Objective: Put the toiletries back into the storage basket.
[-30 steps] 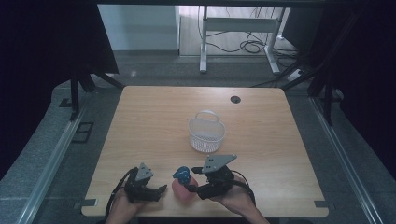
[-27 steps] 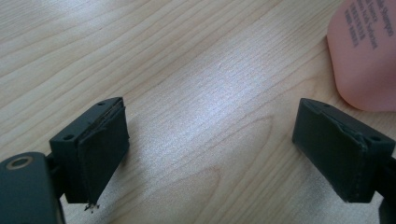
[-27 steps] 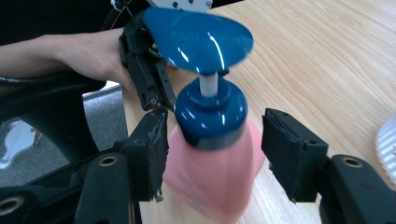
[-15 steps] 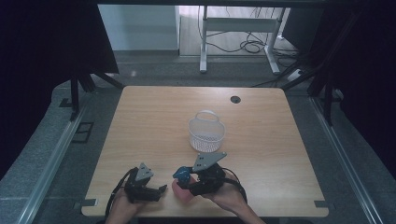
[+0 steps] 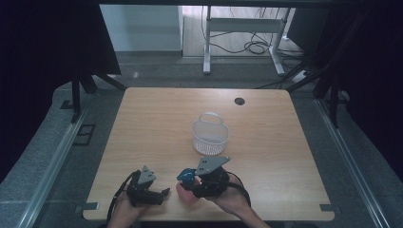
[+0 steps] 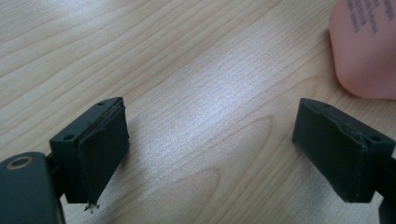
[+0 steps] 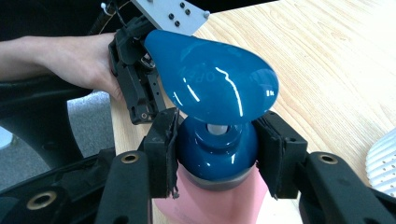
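The right tool (image 7: pixel 217 154), just closed on the pink bottle's (image 7: pixel 210 205) blue cap (image 7: pixel 215 93), could slip off that glossy collar, while the left tool (image 6: pixel 210 154) gapes wide.

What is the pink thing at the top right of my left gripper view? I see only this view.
Observer: It is a pink bottle with a blue pump on top.
Operator: Does anything hold it?
Observer: Yes. The right gripper does: its jaws have just been closing and now clamp the blue collar under the pump.
Operator: Which other things are on the table?
Observer: A white basket stands on the table, beyond the right gripper in the high view.
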Motion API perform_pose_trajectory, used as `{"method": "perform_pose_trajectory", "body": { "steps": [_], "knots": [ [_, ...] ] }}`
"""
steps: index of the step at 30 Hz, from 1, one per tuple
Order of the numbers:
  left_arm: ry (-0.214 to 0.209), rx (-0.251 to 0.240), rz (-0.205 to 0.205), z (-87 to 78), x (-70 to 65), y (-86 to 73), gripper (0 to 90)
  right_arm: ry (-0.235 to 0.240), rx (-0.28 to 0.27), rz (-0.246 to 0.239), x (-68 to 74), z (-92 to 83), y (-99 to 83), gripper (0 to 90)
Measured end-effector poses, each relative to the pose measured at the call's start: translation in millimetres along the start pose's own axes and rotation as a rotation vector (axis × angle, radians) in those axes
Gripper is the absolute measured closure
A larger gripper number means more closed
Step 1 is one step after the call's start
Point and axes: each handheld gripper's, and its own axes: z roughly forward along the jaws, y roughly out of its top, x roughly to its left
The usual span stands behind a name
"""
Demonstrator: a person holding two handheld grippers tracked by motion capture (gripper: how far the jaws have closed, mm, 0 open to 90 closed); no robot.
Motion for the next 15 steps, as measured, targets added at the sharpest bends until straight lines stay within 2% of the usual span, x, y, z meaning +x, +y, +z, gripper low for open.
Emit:
{"method": "perform_pose_trajectory", "body": {
  "steps": [6, 15],
  "knots": [
    [0.0, 0.0, 0.0, 0.0, 0.0, 0.0, 10.4, -0.01, -0.002, 0.019, -3.5, -7.0, 1.5, 52.5],
    [0.001, 0.001, -0.001, -0.1, -0.1, 0.1, 10.4, -0.019, -0.004, 0.017, -10.3, -20.5, 8.6, 52.5]
  ]
}}
